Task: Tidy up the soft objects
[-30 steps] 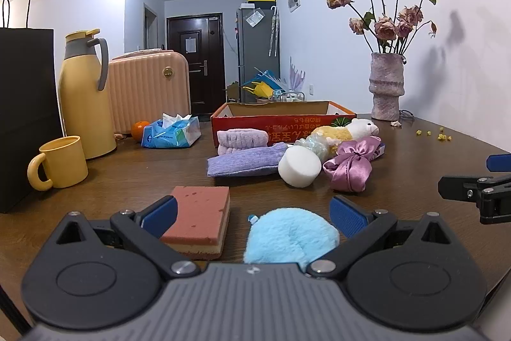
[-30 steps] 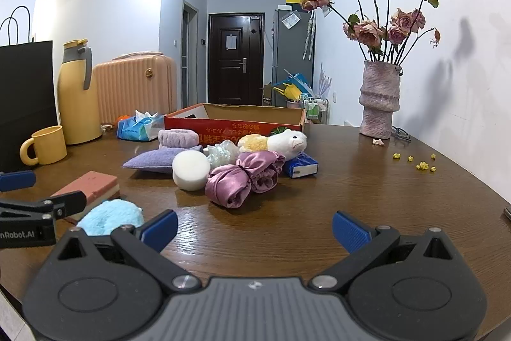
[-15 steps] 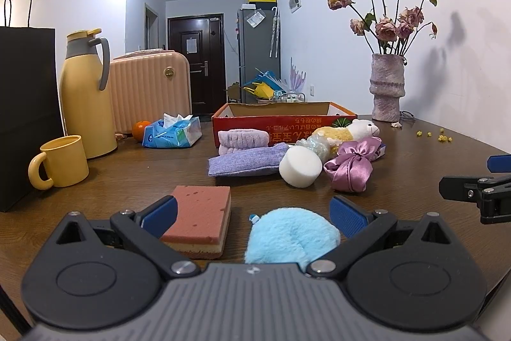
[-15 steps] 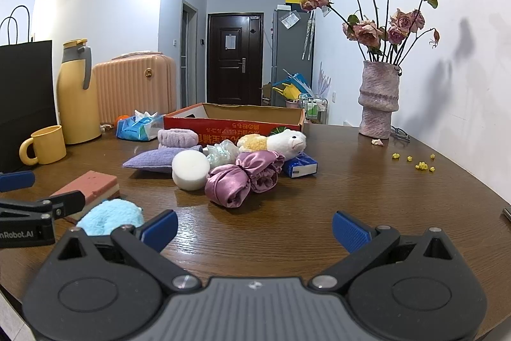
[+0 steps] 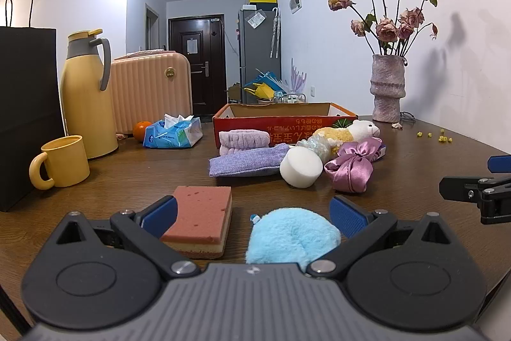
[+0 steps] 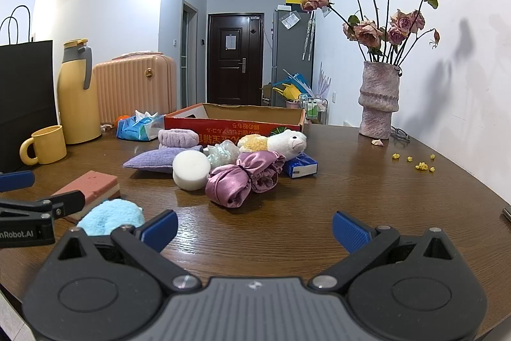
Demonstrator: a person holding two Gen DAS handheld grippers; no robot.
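Note:
My left gripper (image 5: 252,213) is open just above the table, with a red-and-yellow sponge (image 5: 199,218) and a fluffy blue puff (image 5: 292,235) lying between its fingers. My right gripper (image 6: 254,227) is open and empty over bare wood. Ahead lies a pile: a white foam cylinder (image 6: 191,166), a purple satin scrunchie bundle (image 6: 244,176), a lilac pillow (image 6: 159,160), a lilac headband (image 6: 178,138), a plush sheep (image 6: 278,143) and a clear crinkly piece (image 6: 223,154). Behind it stands a red cardboard box (image 6: 234,120), open on top.
A yellow mug (image 5: 62,162), a yellow thermos (image 5: 87,95) and a black paper bag (image 5: 24,104) stand at the left. A tissue pack (image 5: 174,133) and an orange (image 5: 141,130) lie behind. A vase of dried roses (image 6: 380,101) stands at the right; a blue packet (image 6: 300,166) lies by the pile.

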